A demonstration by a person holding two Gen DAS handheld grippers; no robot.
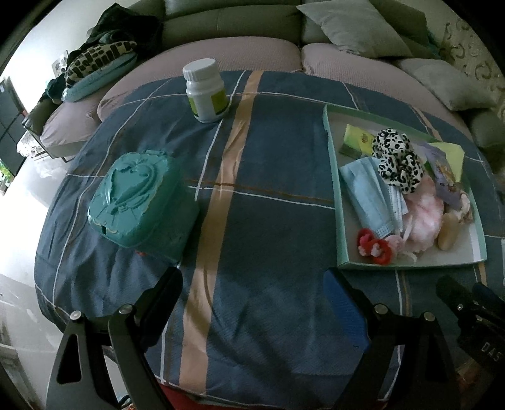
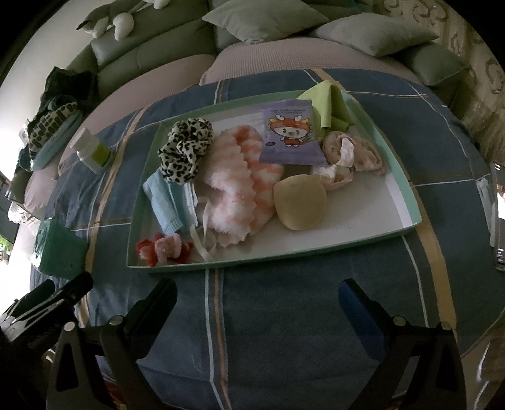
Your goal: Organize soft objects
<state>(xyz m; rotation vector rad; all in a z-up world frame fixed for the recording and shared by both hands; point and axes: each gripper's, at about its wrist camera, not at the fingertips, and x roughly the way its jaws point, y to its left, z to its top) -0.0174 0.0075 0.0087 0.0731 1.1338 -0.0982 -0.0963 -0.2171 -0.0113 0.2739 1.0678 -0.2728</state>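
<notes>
A shallow green-rimmed tray (image 2: 378,217) (image 1: 410,263) lies on the blue checked cloth and holds several soft things: a leopard-print scrunchie (image 2: 184,149) (image 1: 397,161), a blue face mask (image 2: 167,202) (image 1: 369,192), a fluffy pink and white piece (image 2: 236,186) (image 1: 423,214), a red and pink hair tie (image 2: 162,249) (image 1: 375,249), a beige puff (image 2: 300,202), a purple cartoon packet (image 2: 292,137), a green cloth (image 2: 328,104) and cream fabric (image 2: 353,154). My right gripper (image 2: 255,299) stands open over bare cloth in front of the tray. My left gripper (image 1: 252,287) is open over the cloth, left of the tray.
A teal wipes box (image 1: 139,198) (image 2: 60,249) sits left of the tray, and a white bottle (image 1: 206,91) (image 2: 91,148) stands behind it. A sofa with cushions (image 1: 356,28) runs along the back. A phone (image 2: 500,217) lies at the right edge.
</notes>
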